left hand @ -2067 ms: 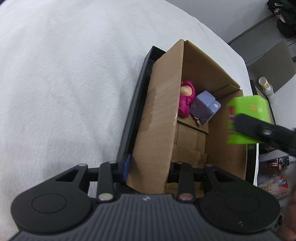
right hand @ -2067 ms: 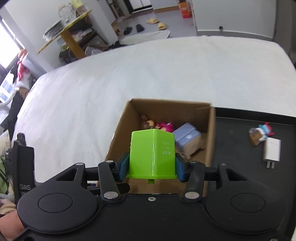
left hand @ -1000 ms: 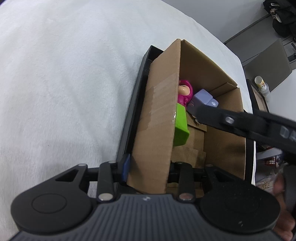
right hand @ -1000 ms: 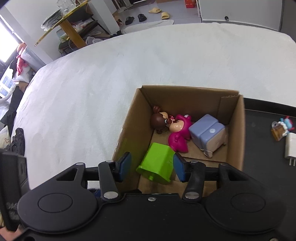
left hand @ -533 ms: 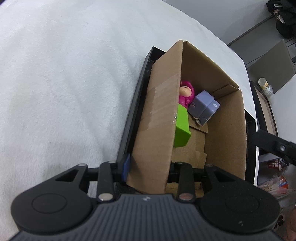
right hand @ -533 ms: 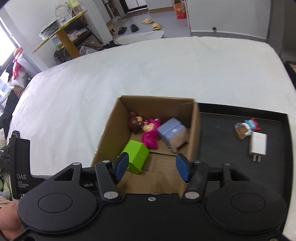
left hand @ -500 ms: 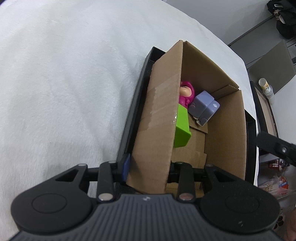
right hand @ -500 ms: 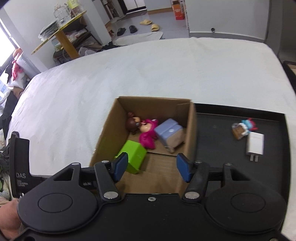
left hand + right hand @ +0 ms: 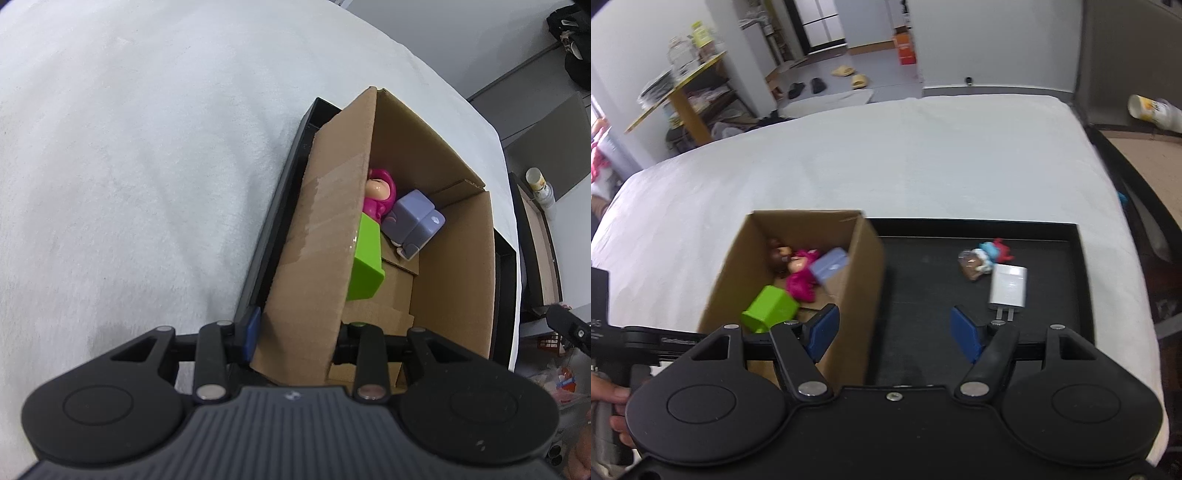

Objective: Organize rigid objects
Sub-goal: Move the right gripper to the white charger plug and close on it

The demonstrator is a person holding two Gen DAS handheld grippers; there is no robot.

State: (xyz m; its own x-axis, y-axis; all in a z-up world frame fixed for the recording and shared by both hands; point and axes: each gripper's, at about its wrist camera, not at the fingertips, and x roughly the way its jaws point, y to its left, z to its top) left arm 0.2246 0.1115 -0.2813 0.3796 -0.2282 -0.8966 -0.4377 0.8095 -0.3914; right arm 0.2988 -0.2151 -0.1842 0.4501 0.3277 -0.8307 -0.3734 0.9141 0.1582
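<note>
Gripping box wall (image 9: 317, 236): left tongs (image 9: 295, 332).

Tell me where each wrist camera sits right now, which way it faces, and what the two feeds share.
Left wrist: on the left gripper, looking down along the near wall of the cardboard box, which its fingers clamp; its black body fills the bottom.
Right wrist: on the right gripper, open and empty, facing the black tray, white charger and small figure; a hand shows bottom left.
Shared: the box, green block, pink doll, lavender cube.
</note>
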